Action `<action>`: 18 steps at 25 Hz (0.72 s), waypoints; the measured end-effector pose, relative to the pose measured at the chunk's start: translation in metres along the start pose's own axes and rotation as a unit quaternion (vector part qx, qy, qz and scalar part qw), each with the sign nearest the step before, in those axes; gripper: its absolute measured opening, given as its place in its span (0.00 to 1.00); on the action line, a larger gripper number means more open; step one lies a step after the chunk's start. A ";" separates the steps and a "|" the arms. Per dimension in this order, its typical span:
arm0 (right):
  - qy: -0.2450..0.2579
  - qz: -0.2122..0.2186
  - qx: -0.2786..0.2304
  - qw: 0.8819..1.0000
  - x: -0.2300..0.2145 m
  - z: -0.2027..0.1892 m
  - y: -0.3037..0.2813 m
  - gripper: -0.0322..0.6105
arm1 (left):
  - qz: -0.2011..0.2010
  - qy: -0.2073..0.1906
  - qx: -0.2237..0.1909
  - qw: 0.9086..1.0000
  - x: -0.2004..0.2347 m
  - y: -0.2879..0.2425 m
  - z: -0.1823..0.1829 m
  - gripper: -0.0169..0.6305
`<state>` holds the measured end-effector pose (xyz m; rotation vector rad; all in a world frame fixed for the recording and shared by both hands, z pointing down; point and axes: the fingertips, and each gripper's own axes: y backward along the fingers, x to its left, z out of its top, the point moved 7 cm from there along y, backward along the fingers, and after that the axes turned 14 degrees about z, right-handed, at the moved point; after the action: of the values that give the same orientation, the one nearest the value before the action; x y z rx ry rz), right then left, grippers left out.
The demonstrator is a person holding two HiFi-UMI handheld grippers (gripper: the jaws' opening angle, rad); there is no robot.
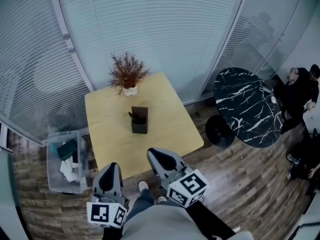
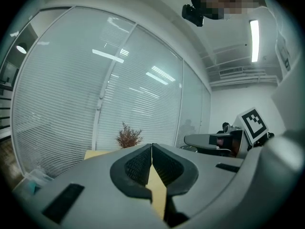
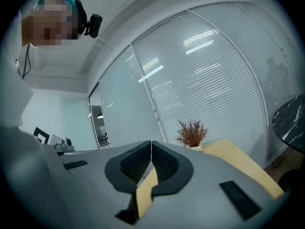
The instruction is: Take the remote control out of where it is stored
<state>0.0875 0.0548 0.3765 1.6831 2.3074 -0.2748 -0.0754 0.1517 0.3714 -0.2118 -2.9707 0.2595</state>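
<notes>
Two grippers sit at the bottom of the head view, the left gripper (image 1: 111, 168) and the right gripper (image 1: 154, 154), each with its jaws pressed fully together and nothing between them. The task looks not yet started. Just above them lies the pale wooden table (image 1: 165, 119), its near edge bare. At its middle stands a small dark holder (image 1: 139, 126), and the slim dark piece poking from its top appears to be the remote control (image 1: 136, 116), unreached and well apart from both grippers. Left to do: reach over, open a jaw, grasp it and lift it out. Nothing blocks the way. A clear plastic bin (image 1: 52, 169) sits on the floor at lower left. A black marble table (image 1: 245, 104) stands at right. Farther up, a dried plant (image 1: 127, 73) stands at the table's far edge, before the blinds (image 1: 150, 24).
</notes>
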 end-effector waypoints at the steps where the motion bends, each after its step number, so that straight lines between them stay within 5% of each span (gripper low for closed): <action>1: 0.002 -0.003 0.000 1.000 -0.003 0.001 -0.005 0.06 | -0.002 0.000 -0.001 1.000 0.004 -0.005 0.001 0.04; 18: 0.000 -0.058 -0.002 0.998 -0.041 0.004 -0.043 0.06 | -0.046 -0.020 0.023 0.998 0.037 -0.072 0.005 0.04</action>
<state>0.0584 0.0034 0.3859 1.5499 2.4080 -0.2931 -0.1215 0.0862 0.3850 -0.0664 -3.0012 0.3230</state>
